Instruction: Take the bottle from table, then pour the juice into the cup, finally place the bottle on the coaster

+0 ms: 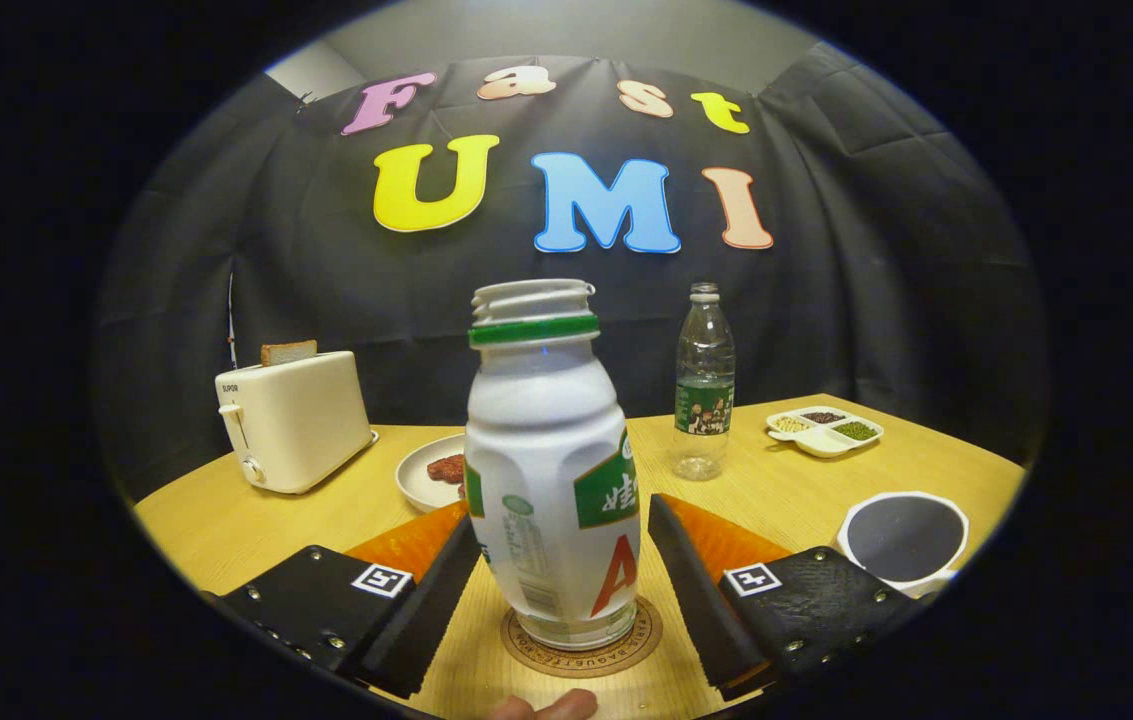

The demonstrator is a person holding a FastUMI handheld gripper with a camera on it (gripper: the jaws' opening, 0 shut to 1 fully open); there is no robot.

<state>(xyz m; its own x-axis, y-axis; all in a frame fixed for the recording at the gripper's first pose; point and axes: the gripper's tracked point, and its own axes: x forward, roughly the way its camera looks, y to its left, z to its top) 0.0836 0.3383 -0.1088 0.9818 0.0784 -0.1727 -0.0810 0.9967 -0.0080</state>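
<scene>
Fingertips of a person are poking in at the near table edge, mostly cut off, just in front of a round cork coaster whose rim lettering is too small to make out. Standing upright on that coaster is the white juice bottle, its cap off and its green neck ring showing, the label partly turned away. The gripper is sitting wide open around it, the two black fingers flanking the bottle on either side; the left one is lying very close to the bottle's side, and a narrow gap is separating the right one from it. To the right of the right finger, a white cup with a dark inside is resting on the wooden table, its near side hidden by the gripper body. Beyond the fingers, a white plate holding something reddish-brown is half hidden behind the bottle. A cream toaster with a slice of bread is standing to the left, a clear plastic bottle behind, and a divided dish of small grains farther right.
</scene>
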